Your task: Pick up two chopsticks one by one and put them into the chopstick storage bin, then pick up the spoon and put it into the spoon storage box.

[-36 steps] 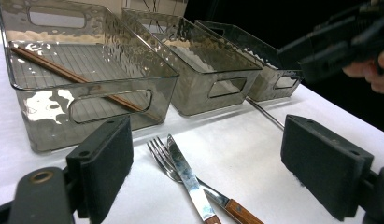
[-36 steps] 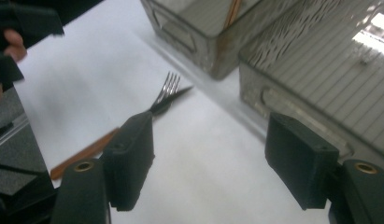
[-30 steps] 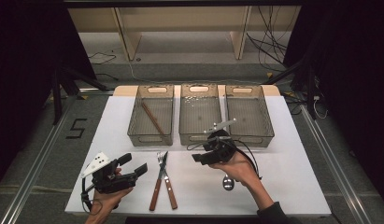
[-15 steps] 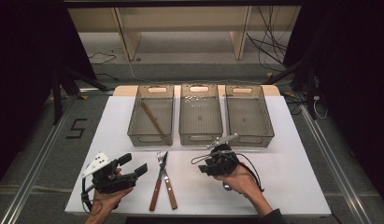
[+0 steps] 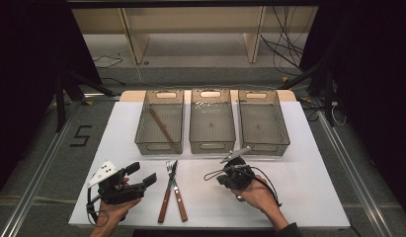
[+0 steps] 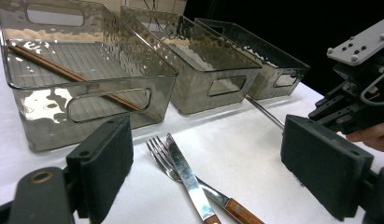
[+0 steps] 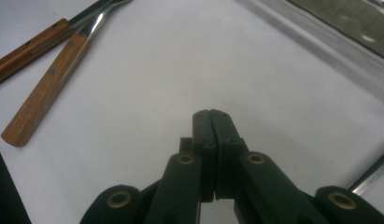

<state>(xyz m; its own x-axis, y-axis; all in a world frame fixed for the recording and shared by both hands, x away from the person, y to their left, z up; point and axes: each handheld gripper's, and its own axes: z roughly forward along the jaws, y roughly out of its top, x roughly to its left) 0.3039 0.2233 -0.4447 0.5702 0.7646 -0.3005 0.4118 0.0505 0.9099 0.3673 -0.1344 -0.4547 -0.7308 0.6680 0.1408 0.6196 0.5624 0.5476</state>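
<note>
Cutlery pair, steel fork (image 5: pixel 167 170) and knife (image 5: pixel 174 174), brown wooden handles; left gripper (image 6: pixel 208 175) spread, right gripper (image 7: pixel 212 114) just pressed together, empty.

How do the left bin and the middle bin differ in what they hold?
The left bin holds wooden chopsticks lying slantwise on its floor, one end toward the front wall; the middle bin holds no utensil. The left bin stands at the end of the row, while the middle bin has a bin on each side. Both are clear, grey-tinted, ribbed inside, with cut-out handles.
</note>
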